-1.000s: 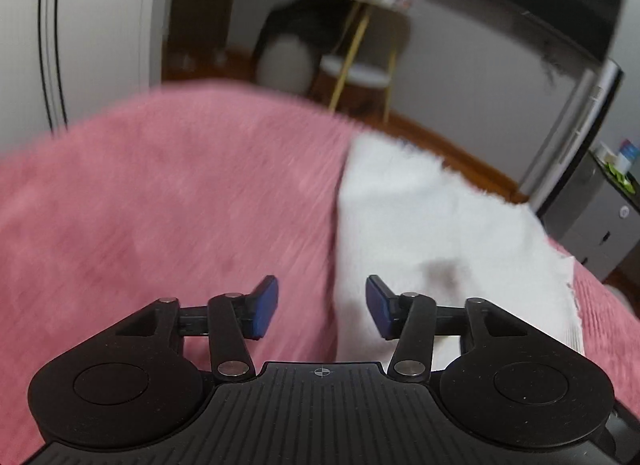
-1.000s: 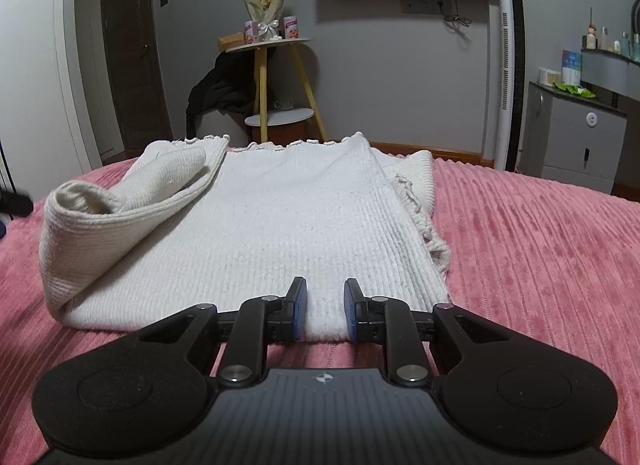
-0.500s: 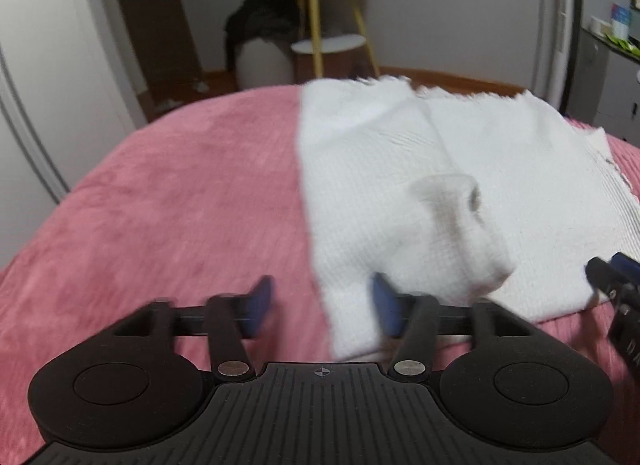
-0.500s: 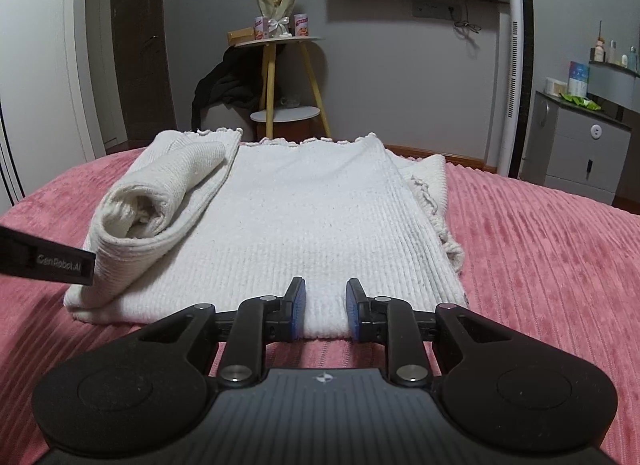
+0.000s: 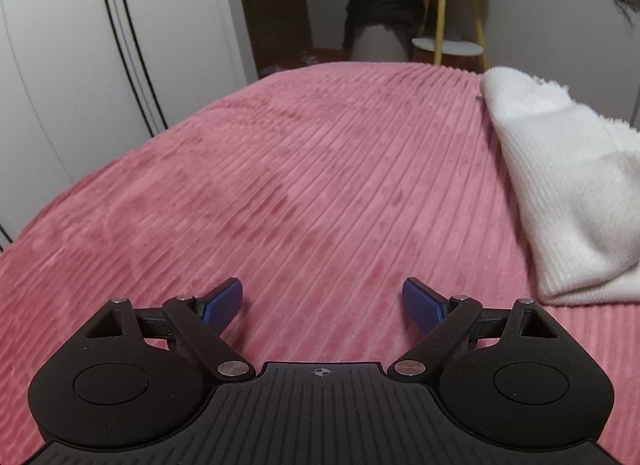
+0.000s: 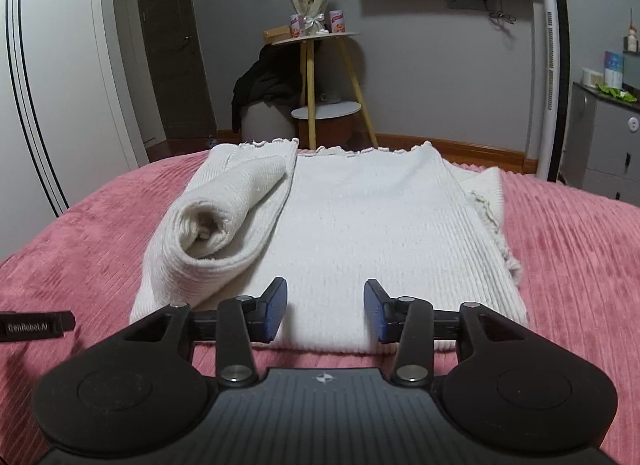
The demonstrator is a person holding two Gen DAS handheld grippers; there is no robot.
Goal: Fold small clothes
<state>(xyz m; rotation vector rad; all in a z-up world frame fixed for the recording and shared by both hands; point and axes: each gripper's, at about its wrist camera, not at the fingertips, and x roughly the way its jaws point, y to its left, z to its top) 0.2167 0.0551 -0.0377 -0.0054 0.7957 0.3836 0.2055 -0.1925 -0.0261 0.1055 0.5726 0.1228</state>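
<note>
**Both grippers opening, nothing held — set up the next fold on the near hem**

Bedspread (image 6: 568, 249): pink ribbed, fills the foreground in both wrist views. It's soft, so pads pushed down will sink in; come in low and scoop under the knit, don't stab from above.

Sweater (image 6: 372, 225): white ribbed knit, lying flat in the middle of the bed, far scalloped edge towards the yellow-legged side table (image 6: 316, 65). Already narrowed: left side folded in with the sleeve (image 6: 224, 201) lying on top as a loose open-ended roll, right side tucked under with a frilled edge showing. Near hem is straight and sits just ahead of the right fingertips. In the left wrist view only its left edge shows, at frame right (image 5: 560, 193).

Step in hand, my read: regrasp for the lengthwise fold, hem up to the far edge.
- Take both near corners at the same depth, all layers in the bite, or the fold skews.
- Flatten or pin the rolled sleeve first; it'll bulge the fold otherwise.
- Lift, carry level, lay down, then release.

Right gripper (image 6: 326, 311): jaws opening, about mid-gap, over the hem centre; pads not on the cloth.

Left gripper (image 5: 323, 301): jaws opening, near full width, over bare bedspread, apart from the sweater's left edge. Needs to shift right to reach its corner.
</note>
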